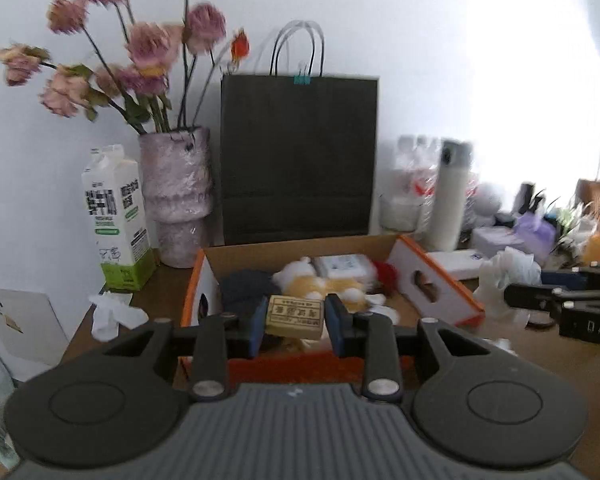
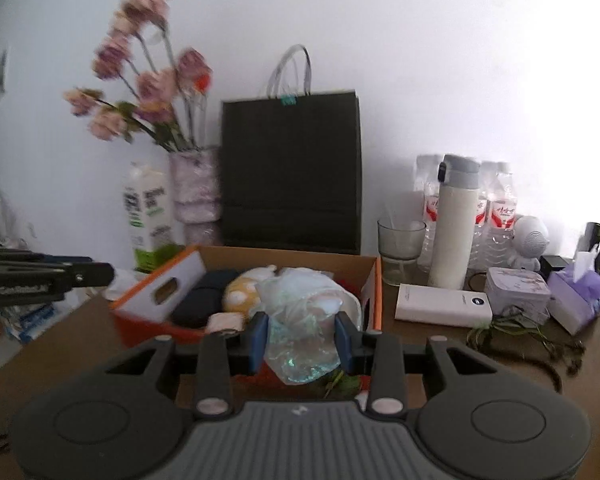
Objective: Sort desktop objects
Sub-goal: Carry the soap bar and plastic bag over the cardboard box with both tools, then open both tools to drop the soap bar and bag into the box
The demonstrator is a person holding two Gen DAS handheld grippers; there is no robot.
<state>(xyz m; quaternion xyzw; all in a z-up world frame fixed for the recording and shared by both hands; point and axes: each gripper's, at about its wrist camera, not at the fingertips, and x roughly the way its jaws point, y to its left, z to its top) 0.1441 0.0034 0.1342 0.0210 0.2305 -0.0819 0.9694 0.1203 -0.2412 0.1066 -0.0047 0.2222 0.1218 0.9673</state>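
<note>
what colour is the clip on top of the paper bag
Teal, on the dark paper bag's top edge; the clip shows best in the left wrist view.

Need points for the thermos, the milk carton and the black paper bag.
thermos [image 2: 454,236], right wrist view, middle of its white body.
milk carton [image 1: 118,216], left wrist view, front face with print.
black paper bag [image 1: 298,160], left wrist view, centre of its front panel.

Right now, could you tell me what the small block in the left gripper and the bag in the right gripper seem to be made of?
The small block looks like matte tan rubber or card, an eraser perhaps: dull printed face, squared edges. The bag seems thin clear plastic film: crinkled, see-through, with an iridescent green sheen.
</note>
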